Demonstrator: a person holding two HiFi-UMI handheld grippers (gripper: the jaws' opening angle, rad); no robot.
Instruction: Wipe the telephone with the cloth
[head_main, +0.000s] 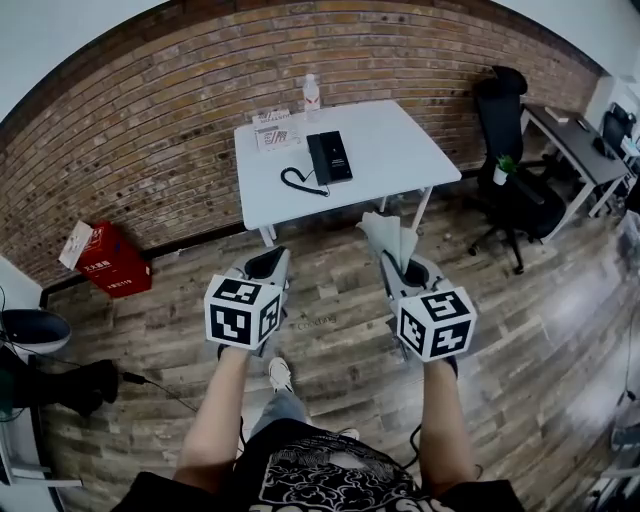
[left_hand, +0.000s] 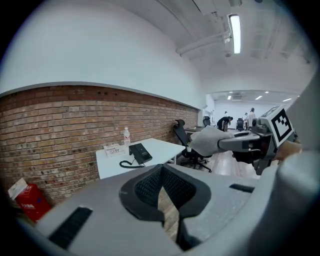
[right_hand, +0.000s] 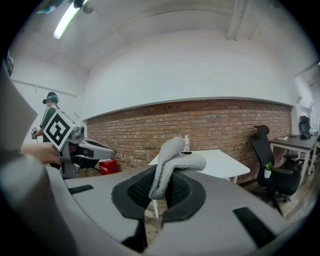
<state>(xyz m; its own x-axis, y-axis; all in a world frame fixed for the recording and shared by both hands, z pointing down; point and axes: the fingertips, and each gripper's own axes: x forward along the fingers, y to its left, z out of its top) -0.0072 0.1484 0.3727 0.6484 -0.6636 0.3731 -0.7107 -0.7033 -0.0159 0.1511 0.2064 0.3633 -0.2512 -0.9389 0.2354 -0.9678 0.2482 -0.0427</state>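
Just one telephone (head_main: 329, 157), one cloth (head_main: 386, 236) clamped in right gripper (head_main: 404, 268)

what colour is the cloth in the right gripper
Light grey; the cloth shows best in the right gripper view.

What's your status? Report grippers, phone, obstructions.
Left gripper empty, jaws together. Right gripper shut on the grey knitted cloth. Black corded telephone untouched on the white table, well ahead of both grippers. Nothing seen in between.
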